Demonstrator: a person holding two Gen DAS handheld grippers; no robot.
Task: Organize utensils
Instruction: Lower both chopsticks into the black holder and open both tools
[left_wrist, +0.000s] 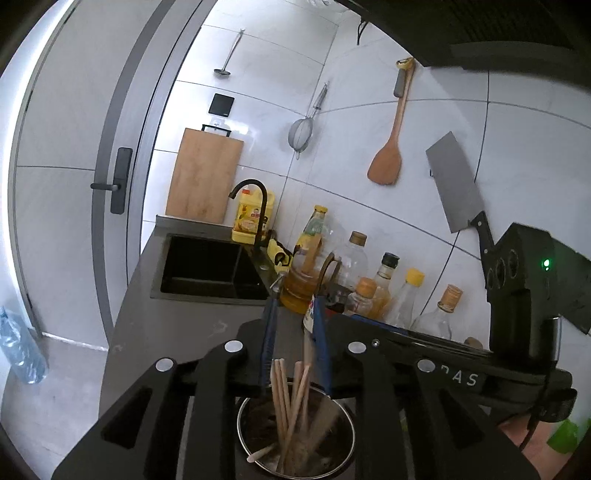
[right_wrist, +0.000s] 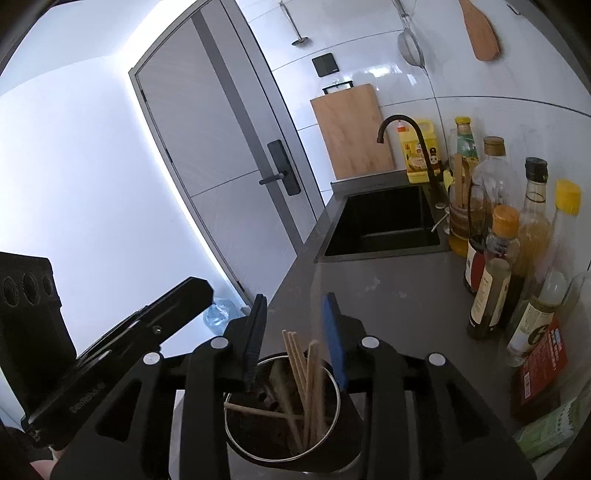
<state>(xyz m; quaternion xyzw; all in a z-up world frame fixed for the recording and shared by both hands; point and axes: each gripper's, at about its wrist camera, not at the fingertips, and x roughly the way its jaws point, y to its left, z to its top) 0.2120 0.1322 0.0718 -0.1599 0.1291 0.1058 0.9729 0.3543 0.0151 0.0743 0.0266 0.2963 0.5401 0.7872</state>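
A steel utensil cup (left_wrist: 242, 424) stands on the grey counter right under both grippers, with several wooden chopsticks (left_wrist: 286, 395) leaning inside it. My left gripper (left_wrist: 295, 301) hangs over the cup, jaws a little apart; the chopstick tops rise between the blue fingers (left_wrist: 267, 332) without being pinched. In the right wrist view the same cup (right_wrist: 334, 384) and chopsticks (right_wrist: 299, 362) sit below my right gripper (right_wrist: 293, 299), which is open wider, its pads apart from the sticks. The body of the other gripper (right_wrist: 110, 332) shows at the left.
A row of oil and sauce bottles (right_wrist: 495, 273) lines the wall on the right. A black sink (right_wrist: 384, 225) with a faucet (right_wrist: 406, 133) lies ahead, a cutting board (right_wrist: 351, 129) behind it. A cleaver (left_wrist: 454, 184), a wooden spatula (left_wrist: 388, 158) and a strainer (left_wrist: 301, 134) hang on the tiles.
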